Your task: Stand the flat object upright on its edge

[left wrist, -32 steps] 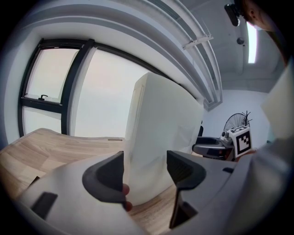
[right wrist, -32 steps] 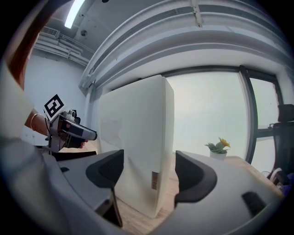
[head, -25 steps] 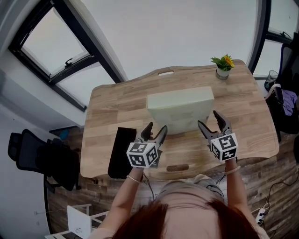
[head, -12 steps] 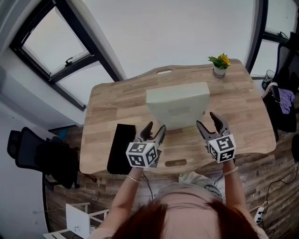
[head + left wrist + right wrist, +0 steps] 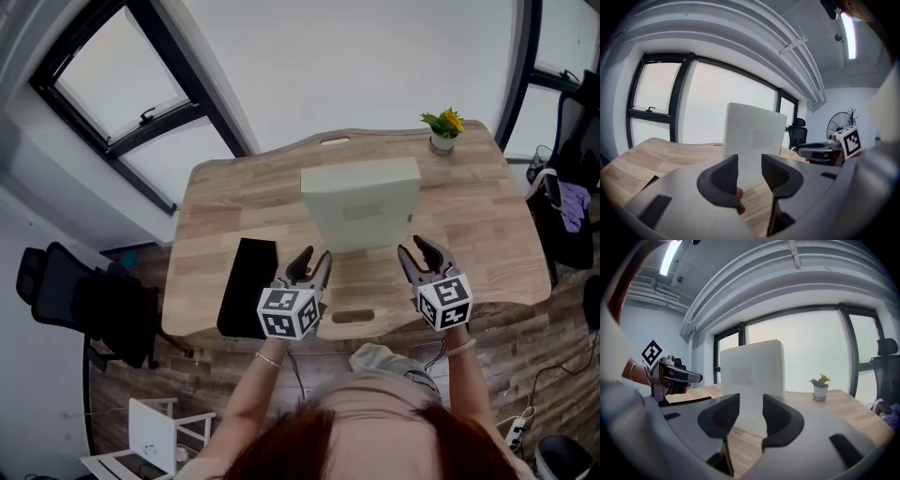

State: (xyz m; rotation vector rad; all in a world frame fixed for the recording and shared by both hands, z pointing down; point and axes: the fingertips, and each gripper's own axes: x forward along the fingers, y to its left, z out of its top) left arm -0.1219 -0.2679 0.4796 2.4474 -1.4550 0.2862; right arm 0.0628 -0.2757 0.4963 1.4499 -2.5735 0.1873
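A: Five entries, largest first. One wooden table (image 5: pixel 487 234). One flat object (image 5: pixel 361 211), mid-table: a plain whitish slab with rounded corners and a faint rectangular patch on its face. It stands on its lower edge, unsupported.
B: Next?
A: One black mat (image 5: pixel 246 295), lying flat at left.
B: Grippers?
A: Left gripper (image 5: pixel 314 255) and right gripper (image 5: pixel 415 247), near the front edge, apart from the slab. Jaws partly apart, just been closing, nothing between them. Probably held clear because the slab stands alone.
B: Last?
A: One potted plant (image 5: pixel 443 127), far corner.
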